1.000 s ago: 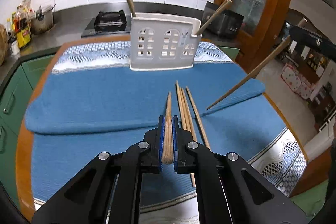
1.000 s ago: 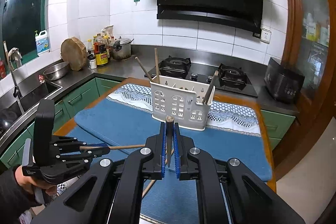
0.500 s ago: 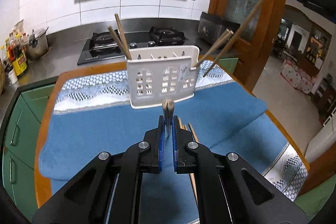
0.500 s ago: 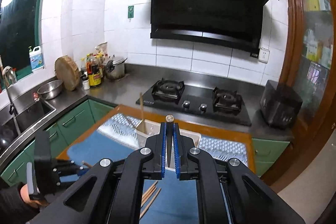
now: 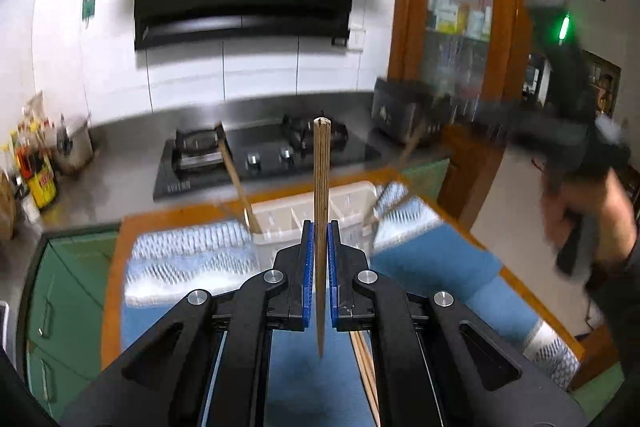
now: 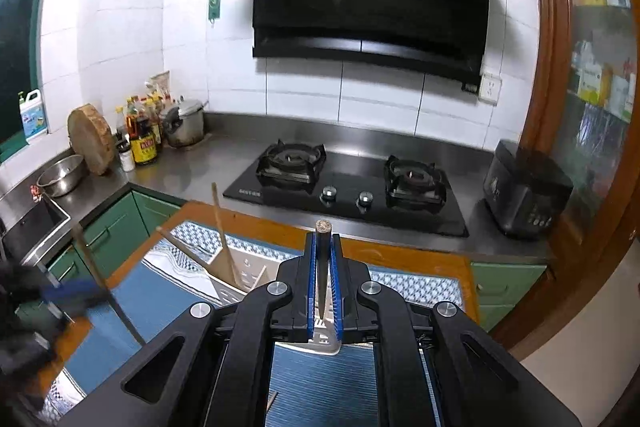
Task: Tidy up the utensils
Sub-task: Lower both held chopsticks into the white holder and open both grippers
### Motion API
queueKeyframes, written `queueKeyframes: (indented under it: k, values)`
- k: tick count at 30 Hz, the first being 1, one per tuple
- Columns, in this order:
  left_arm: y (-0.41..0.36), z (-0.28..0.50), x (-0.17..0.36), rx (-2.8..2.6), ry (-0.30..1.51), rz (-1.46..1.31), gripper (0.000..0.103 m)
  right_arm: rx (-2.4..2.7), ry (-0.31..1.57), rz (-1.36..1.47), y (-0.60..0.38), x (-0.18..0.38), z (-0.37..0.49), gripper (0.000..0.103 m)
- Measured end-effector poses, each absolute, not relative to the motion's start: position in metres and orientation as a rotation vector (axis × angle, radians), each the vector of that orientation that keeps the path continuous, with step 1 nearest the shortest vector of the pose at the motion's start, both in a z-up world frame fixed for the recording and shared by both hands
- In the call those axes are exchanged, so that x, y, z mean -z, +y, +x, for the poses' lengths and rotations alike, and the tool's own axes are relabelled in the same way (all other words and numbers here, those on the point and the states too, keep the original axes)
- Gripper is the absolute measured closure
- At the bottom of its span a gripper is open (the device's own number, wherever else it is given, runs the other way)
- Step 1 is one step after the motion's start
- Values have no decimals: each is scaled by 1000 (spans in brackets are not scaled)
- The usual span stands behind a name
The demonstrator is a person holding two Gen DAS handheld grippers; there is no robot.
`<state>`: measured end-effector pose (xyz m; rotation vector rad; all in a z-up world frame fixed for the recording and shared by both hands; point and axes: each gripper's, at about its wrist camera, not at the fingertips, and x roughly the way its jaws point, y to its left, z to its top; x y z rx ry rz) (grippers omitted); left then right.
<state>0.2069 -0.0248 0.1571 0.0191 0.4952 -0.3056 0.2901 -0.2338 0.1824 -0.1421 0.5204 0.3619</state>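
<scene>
upright, both chopsticks [image 5: 321, 211] stand between fingers [image 5: 308, 267].

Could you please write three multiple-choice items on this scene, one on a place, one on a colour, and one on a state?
1. Where does the white holder stand?
A. in the sink
B. on the blue cloth on the table
C. on the stove

2. What colour are the pads of the left gripper?
A. blue
B. red
C. yellow

3. How is the right gripper?
A. wide open
B. shut on nothing
C. shut on a chopstick

Answers:
1 B, since the holder sits on the cloth at the table's far side, short of the stove.
2 A, since blue strips line both fingers.
3 C, since a dark chopstick stands clamped between the pads, its blunt end up.
</scene>
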Motion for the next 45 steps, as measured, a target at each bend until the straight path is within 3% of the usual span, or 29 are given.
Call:
queueKeyframes:
  k: [11,17,25,30,45]
  values:
    - [-41,270,-212,223,382,62,98,-366,607,-182,-231,-137,316,96]
    - [-40,305,-204,171,376,43,98,-380,616,-196,-232,-124,318,96]
    - [-32,334,-155,173,487,-8,98,-376,613,-214,-230,-116,319,95]
    - [-28,329,-142,190,517,-4,97,-372,575,-210,-232,-126,304,84]
    - [-14,251,-165,205,479,-12,95,-443,529,-186,-230,-136,195,78]
